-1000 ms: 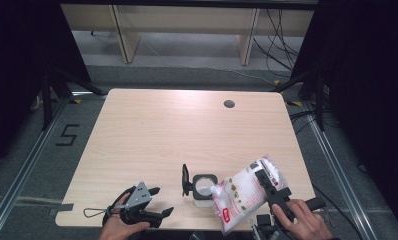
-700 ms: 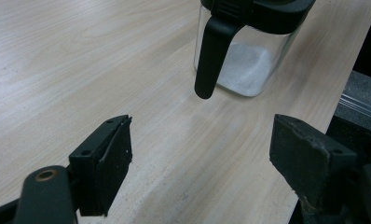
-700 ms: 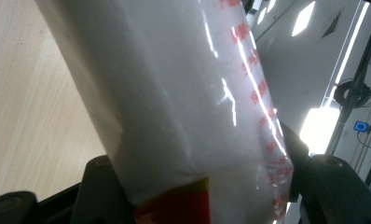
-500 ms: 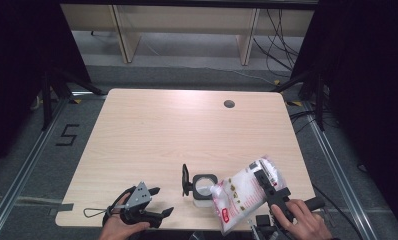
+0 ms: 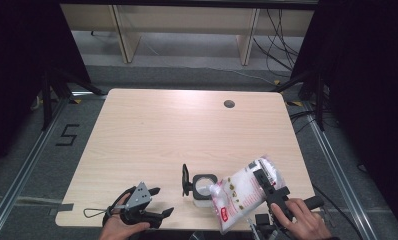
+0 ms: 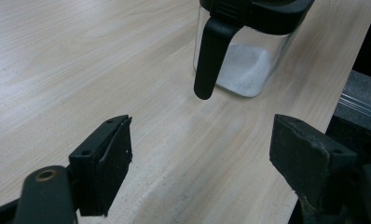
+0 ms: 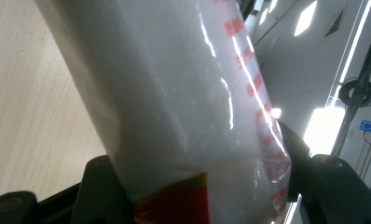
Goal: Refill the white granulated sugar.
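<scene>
Room, as I see it from the high view: dark curtained sides, a grey floor point(image 5: 337, 165) with cables trailing at the far right, a pale shelf unit point(image 5: 187, 30) beyond the far edge of the table, and a taped figure on the floor off the table's left side. Table point(image 5: 187, 130): light wood grain, rounded corners, a small round cable hole point(image 5: 229, 104) near its far right corner; most of the top is bare. Bag point(image 5: 244, 195): a clear plastic pouch of white grains with red print, at the table's near right edge, tilted with its lower corner over the jar; in the right gripper view it stands right between my jaws point(image 7: 174, 116). Jar point(image 5: 203, 187): a small clear container with a black rim and a flip lid standing open on its left, near the middle of the table's near edge, just left of the bag; the left gripper view shows a shallow layer of white grains in it point(image 6: 249, 65). Right gripper point(image 5: 271, 189): in my right hand at the table's near right corner, jaws pinching the bag from both sides. Left gripper point(image 5: 159, 202): in my left hand at the table's near left edge, well apart from the jar, jaws spread wide with only bare wood between them point(image 6: 200, 154).
</scene>
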`<state>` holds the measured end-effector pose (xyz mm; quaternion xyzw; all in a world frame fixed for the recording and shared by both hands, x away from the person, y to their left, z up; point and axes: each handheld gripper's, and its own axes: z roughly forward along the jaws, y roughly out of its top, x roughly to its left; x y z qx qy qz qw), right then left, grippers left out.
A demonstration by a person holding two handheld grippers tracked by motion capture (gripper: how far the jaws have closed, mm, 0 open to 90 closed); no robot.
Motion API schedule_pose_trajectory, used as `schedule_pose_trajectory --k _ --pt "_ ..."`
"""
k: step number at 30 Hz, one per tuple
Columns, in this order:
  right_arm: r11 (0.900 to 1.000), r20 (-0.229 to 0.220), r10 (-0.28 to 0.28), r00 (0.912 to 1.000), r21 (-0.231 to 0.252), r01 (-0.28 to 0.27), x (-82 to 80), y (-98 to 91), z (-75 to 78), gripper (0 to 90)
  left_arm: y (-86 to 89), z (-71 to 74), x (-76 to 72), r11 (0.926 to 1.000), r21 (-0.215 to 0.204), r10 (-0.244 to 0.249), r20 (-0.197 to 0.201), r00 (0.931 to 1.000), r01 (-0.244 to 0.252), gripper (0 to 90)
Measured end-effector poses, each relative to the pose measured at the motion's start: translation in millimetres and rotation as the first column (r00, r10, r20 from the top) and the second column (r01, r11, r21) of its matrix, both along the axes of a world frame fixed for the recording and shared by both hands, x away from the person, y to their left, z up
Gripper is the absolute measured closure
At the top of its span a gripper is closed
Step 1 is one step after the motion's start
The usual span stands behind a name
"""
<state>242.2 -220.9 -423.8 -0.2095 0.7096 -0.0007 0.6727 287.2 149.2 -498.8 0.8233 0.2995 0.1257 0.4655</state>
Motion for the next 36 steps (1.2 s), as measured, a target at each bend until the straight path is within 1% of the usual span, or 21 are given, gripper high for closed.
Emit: schedule_pose_trajectory --k 3,4,5,6,7,11,12,13,15,16,17,18,23,24,25,26,29,31,32,35,36 --pt "0.9999 -0.007 0.002 1.0 0.015 -0.002 0.2 0.4 -0.4 45.4 -0.2 -0.4 -0.1 1.0 -0.008 0.004 0.002 1.0 -0.004 20.4" --pt "0.9998 0.007 0.013 0.9999 -0.016 -0.013 0.5 1.9 0.4 45.3 -1.1 -1.0 -1.2 0.9997 -0.019 0.011 -0.006 0.9999 -0.011 20.4" --pt "0.9998 0.007 0.013 0.9999 -0.016 -0.013 0.5 1.9 0.4 45.3 -1.1 -1.0 -1.2 0.9997 -0.019 0.011 -0.006 0.9999 -0.011 20.4" --pt "0.9999 0.003 0.007 1.0 -0.009 -0.007 0.9 1.6 -0.1 45.4 0.1 0.7 -0.6 1.0 -0.006 0.001 -0.006 1.0 -0.001 20.4" --pt "0.9998 -0.009 -0.009 0.9999 0.02 0.009 0.1 0.1 -1.9 45.3 -0.1 0.3 -1.0 0.9999 -0.007 0.013 -0.007 0.9999 -0.013 20.4" --pt "1.0 -0.004 0.005 1.0 0.008 -0.005 1.3 0.4 -0.8 45.4 -1.1 -0.5 -1.1 0.9996 -0.024 0.016 -0.008 0.9998 -0.016 20.4" --pt "1.0 -0.006 0.005 1.0 0.005 -0.005 1.7 0.3 -1.1 45.4 0.6 1.0 0.1 1.0 0.001 -0.008 0.002 1.0 0.008 20.4" --pt "1.0 -0.006 0.005 1.0 0.005 -0.005 1.7 0.3 -1.1 45.4 0.6 1.0 0.1 1.0 0.001 -0.008 0.002 1.0 0.008 20.4" --pt "1.0 -0.006 0.007 1.0 0.004 -0.007 1.9 -0.5 -1.1 45.4 -0.2 0.1 -0.9 1.0 -0.004 0.006 0.001 1.0 -0.006 20.4" --pt "1.0 -0.004 0.008 1.0 0.004 -0.008 1.8 -0.4 -0.8 45.4 -1.8 -1.3 -1.1 0.9993 -0.032 0.02 -0.008 0.9998 -0.02 20.4" --pt "1.0 -0.004 0.008 1.0 0.004 -0.008 1.8 -0.4 -0.8 45.4 -1.8 -1.3 -1.1 0.9993 -0.032 0.02 -0.008 0.9998 -0.02 20.5" --pt "1.0 0.001 0.008 1.0 0.0 -0.008 1.4 -0.4 -0.1 45.4 -0.1 0.4 -0.5 1.0 -0.006 0.003 0.0 1.0 -0.003 20.4" --pt "1.0 0.006 0.004 1.0 -0.006 -0.004 0.0 -0.5 1.2 45.3 -1.8 -0.9 -1.4 0.9993 -0.031 0.02 -0.013 0.9997 -0.02 20.4" --pt "0.9997 0.015 0.014 0.9998 -0.021 -0.013 -0.7 0.6 2.8 45.3 0.3 0.5 -0.1 1.0 0.0 -0.004 0.007 1.0 0.004 20.4" --pt "0.9997 0.015 0.014 0.9998 -0.021 -0.013 -0.7 0.6 2.8 45.3 0.3 0.5 -0.1 1.0 0.0 -0.004 0.007 1.0 0.004 20.4" --pt "0.9987 0.018 0.024 0.9995 -0.046 -0.024 -0.5 1.0 4.2 45.4 -0.7 -0.2 -1.1 0.9999 -0.013 0.009 -0.003 1.0 -0.009 20.4" --pt "0.9981 0.025 0.038 0.9989 -0.05 -0.037 -0.5 2.3 4.5 45.3 0.4 0.7 0.1 1.0 0.0 -0.005 0.011 0.9999 0.005 20.4" --pt "0.9987 0.019 0.041 0.999 -0.031 -0.041 -0.4 2.1 3.8 45.3 0.5 0.6 -0.1 1.0 0.002 -0.006 0.01 0.9999 0.006 20.4" --pt "0.9986 0.017 0.032 0.9993 -0.042 -0.031 -1.1 1.0 4.9 45.3 1.1 0.7 0.3 0.9999 0.008 -0.007 0.012 0.9999 0.007 20.4" --pt "0.9989 0.018 0.032 0.9993 -0.035 -0.031 -1.0 1.4 5.0 45.3 0.5 0.5 0.3 1.0 -0.002 -0.002 0.006 1.0 0.002 20.4" --pt "0.9982 0.029 0.035 0.999 -0.05 -0.033 -1.5 1.8 6.2 45.3 0.2 0.0 -0.6 1.0 0.002 -0.002 0.004 1.0 0.002 20.4"
